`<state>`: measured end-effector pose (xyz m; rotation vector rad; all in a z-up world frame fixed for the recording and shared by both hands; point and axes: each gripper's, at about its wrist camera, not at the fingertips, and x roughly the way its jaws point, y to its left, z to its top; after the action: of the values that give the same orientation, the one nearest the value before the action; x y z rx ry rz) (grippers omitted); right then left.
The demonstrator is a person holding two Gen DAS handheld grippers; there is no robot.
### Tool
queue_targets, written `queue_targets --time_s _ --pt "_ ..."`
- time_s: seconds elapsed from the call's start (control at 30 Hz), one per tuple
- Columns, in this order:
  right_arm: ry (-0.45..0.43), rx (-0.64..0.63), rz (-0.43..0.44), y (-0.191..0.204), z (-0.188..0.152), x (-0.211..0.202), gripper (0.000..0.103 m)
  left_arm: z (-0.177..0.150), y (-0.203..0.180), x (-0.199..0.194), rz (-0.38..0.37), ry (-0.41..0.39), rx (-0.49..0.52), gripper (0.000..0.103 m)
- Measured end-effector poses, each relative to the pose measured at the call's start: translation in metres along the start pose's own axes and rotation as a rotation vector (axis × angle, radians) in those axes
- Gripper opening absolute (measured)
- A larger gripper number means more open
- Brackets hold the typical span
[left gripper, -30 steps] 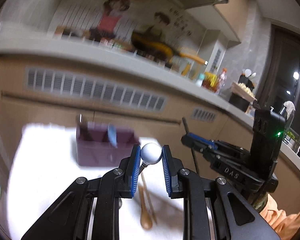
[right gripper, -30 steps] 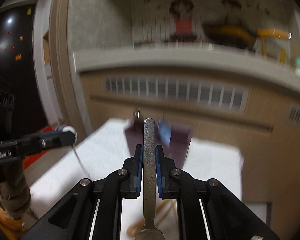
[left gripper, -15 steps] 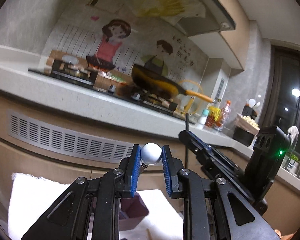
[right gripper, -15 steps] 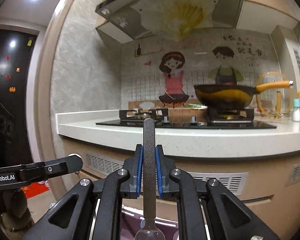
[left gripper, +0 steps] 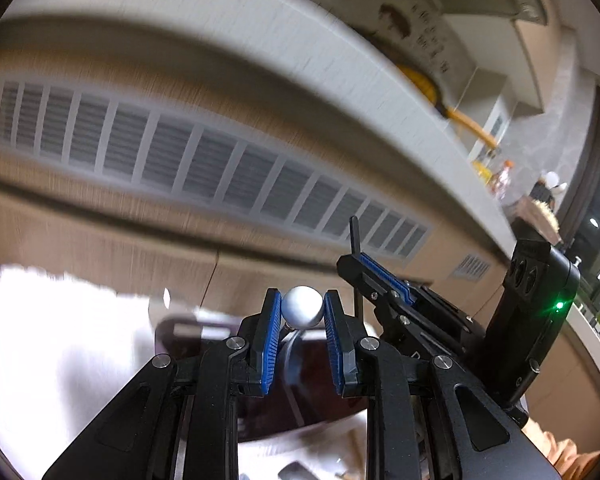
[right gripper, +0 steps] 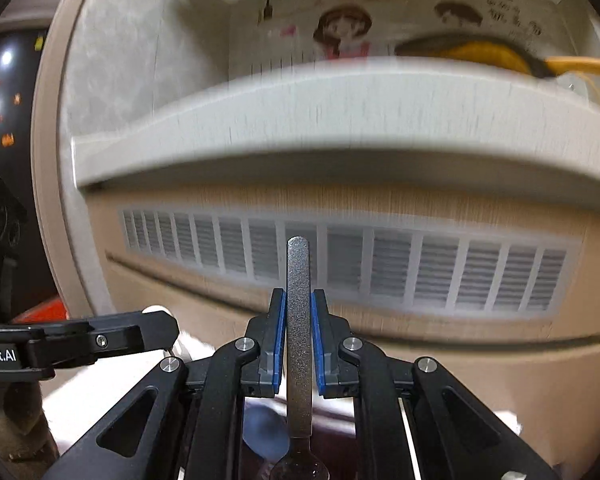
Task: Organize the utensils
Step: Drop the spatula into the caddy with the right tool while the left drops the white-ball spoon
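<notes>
Since half a second ago both views have tipped from the stove and wall down to the cabinet front, and the dark holder [left gripper: 300, 380] now lies directly below both sets of jaws; judge this as the approach to insertion. Your left gripper [left gripper: 302, 314] is nearly closed, clamped on the round metal knob [left gripper: 302, 312] of a utensil whose shaft hangs down behind the jaws toward the holder. Your right gripper [right gripper: 299, 340] is almost fully closed on a flat metal handle [right gripper: 298, 320]; its long axis runs straight through the jaws, free end up and forward, bowl end below them over the holder. The table [left gripper: 60, 340] is blurred.
</notes>
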<state>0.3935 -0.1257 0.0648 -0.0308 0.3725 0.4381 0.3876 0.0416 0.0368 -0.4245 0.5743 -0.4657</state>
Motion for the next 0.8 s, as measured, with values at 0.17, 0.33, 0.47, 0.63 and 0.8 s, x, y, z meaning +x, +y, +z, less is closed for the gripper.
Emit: queue_targets --time_s 0.17,0.33,0.47,0.63,0.8 --pt "0.196 -0.008 0.029 -0.005 -0.029 0.009 0.031 -0.019 0.004 -0.002 0.057 0.020 0.009 0.058" --pt "0.215 -0.026 -0.017 -0.011 -0.039 -0.026 0.051 -0.026 -0.003 -0.034 0.187 -0.061 0.067 0.066" --pt "0.245 -0.038 -0.084 -0.016 -0.050 -0.062 0.066 -0.038 0.003 -0.054 0.263 -0.078 0.054 0.068" --pt "0.314 -0.053 -0.133 -0.015 -0.075 -0.097 0.079 -0.070 0.002 -0.064 0.317 0.003 0.051 0.068" --pt "0.388 -0.080 -0.184 -0.009 -0.106 -0.124 0.089 -0.106 -0.016 -0.058 0.300 0.122 0.080 0.068"
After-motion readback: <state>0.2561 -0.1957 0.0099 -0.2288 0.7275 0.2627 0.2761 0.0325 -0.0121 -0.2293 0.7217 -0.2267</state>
